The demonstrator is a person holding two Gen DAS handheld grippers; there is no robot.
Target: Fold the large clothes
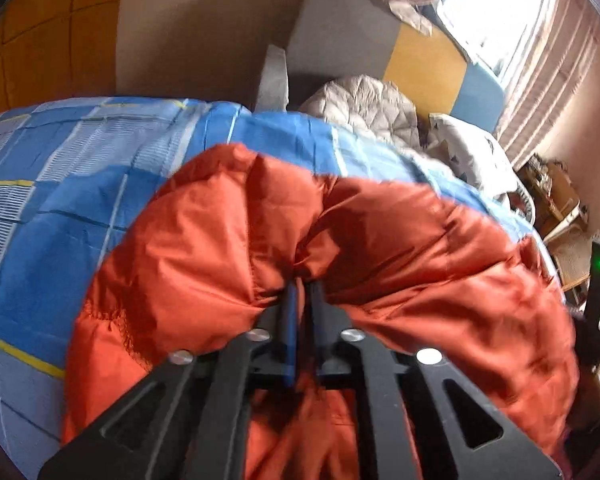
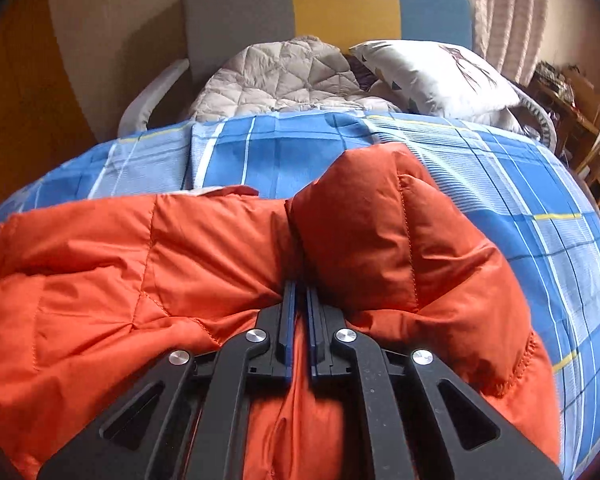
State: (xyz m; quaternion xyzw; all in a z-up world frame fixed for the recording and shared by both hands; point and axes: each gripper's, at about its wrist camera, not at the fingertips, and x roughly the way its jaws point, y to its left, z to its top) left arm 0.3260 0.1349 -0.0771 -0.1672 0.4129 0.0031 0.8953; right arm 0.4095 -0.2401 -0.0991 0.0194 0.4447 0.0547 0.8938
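Two grippers, left gripper (image 1: 300,292) and right gripper (image 2: 302,292), each pinch a puffy fold of the orange down jacket (image 2: 140,264) on the blue plaid bedspread (image 2: 280,152): fold being laid, release and smoothing judged next, grey quilt (image 2: 280,76) beyond.

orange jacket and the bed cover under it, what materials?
Jacket: looks like thin synthetic shell, nylon or polyester, slight sheen, stitched puffy baffles suggesting padded fill. Cover: matte woven plaid, likely cotton or a blend; it creases flat, no shine.
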